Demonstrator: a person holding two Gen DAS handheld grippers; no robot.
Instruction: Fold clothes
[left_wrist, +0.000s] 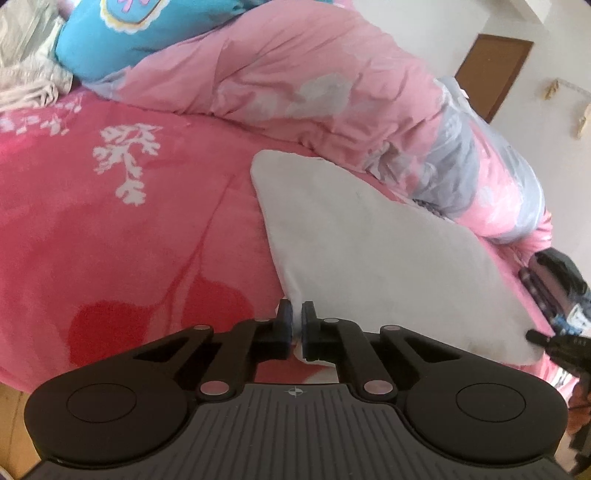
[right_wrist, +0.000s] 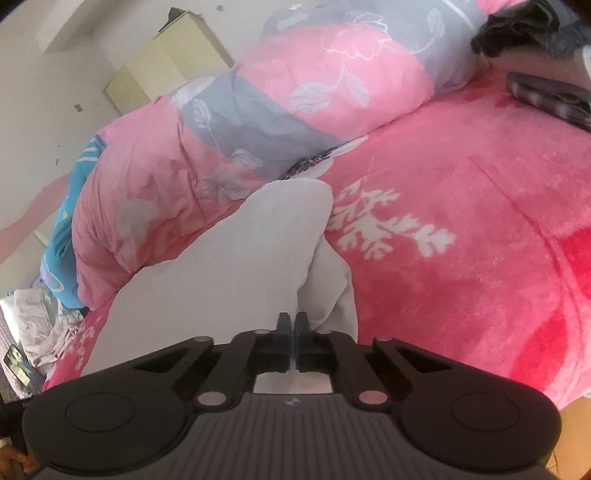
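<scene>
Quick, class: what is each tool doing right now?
Left tool: closed on the white garment's near edge.
Right tool: closed on the same garment's edge.

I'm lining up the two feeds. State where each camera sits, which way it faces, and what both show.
Left wrist: sits on the left gripper, looking forward and down across the pink bedspread at the white garment; its jaws pinch the garment's near corner, and the right gripper shows at the right edge.
Right wrist: sits on the right gripper, facing the garment and rolled quilt; jaws shut on cloth.
Shared: garment, bedspread, quilt.
</scene>
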